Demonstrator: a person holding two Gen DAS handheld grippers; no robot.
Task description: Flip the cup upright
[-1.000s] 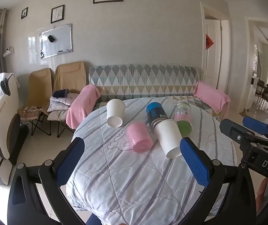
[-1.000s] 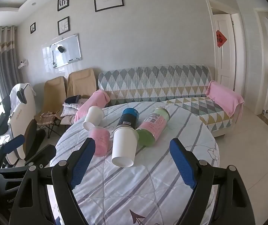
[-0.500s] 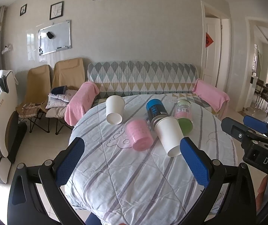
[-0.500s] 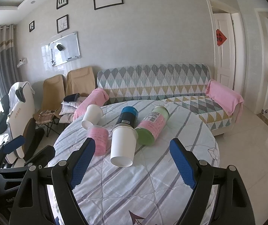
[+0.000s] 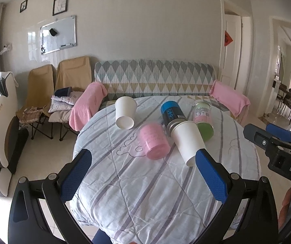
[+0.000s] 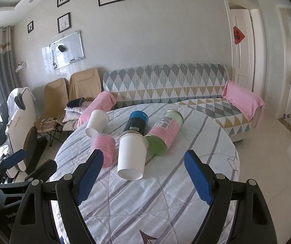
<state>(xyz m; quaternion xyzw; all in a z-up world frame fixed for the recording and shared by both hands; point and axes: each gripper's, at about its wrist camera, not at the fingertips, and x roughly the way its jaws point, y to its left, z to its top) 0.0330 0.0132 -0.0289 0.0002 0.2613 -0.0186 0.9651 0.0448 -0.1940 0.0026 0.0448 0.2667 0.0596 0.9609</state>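
Observation:
Several cups and cans lie on their sides on a round table with a striped cloth [image 5: 145,193]. A white paper cup [image 5: 188,140] [image 6: 132,156] lies nearest. A pink cup [image 5: 153,143] [image 6: 102,149] lies left of it. A second white cup [image 5: 125,112] [image 6: 96,122] lies farther left. A blue-topped black can [image 5: 172,113] [image 6: 135,123] and a pink can with a green lid [image 5: 203,120] [image 6: 164,135] lie behind. My left gripper [image 5: 143,174] is open and empty, short of the cups. My right gripper [image 6: 143,178] is open and empty, its jaws either side of the near white cup, short of it.
A patterned sofa [image 5: 155,79] with pink towels [image 5: 88,103] stands behind the table. Folding chairs [image 5: 72,77] and a massage chair [image 5: 1,122] stand on the left. A doorway [image 6: 245,46] is on the right. The right gripper shows in the left wrist view [image 5: 277,144].
Both views have shifted slightly; the cups look a little nearer and lower. Nothing on the table has moved. Both grippers stay open.

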